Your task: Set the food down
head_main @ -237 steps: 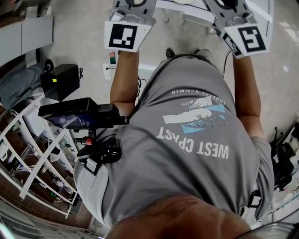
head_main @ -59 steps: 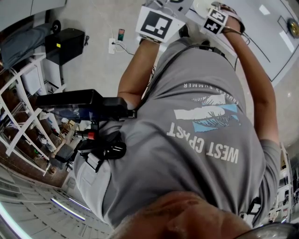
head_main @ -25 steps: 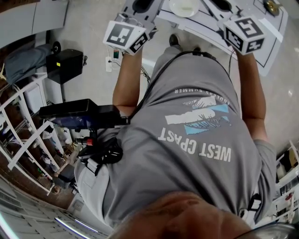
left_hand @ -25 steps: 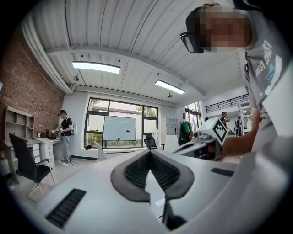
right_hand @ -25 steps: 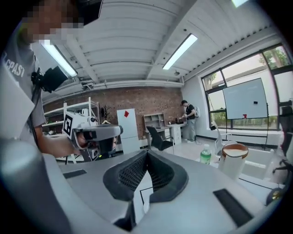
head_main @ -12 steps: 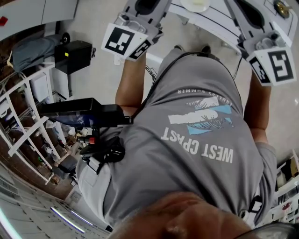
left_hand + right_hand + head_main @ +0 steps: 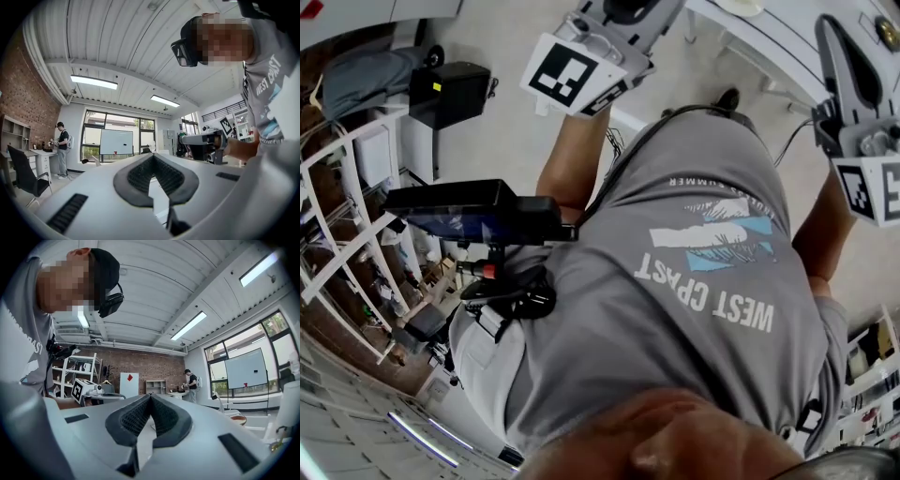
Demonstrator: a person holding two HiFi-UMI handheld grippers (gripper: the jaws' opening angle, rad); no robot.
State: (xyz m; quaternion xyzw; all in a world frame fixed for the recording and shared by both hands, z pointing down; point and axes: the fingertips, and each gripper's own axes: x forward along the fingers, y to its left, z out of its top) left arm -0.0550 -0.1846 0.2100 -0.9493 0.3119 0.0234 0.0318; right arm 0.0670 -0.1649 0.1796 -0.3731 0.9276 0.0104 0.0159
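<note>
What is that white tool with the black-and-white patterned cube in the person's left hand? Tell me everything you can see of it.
It is the left hand-held gripper, a pale grey tool that looks like plastic. Its two jaws are lined with black ribbed pads and are closed tip to tip, with nothing between them. A cube with black-and-white square markers sits at its rear. The person's left arm holds it out ahead in the air, and the jaws touch nothing.
</note>
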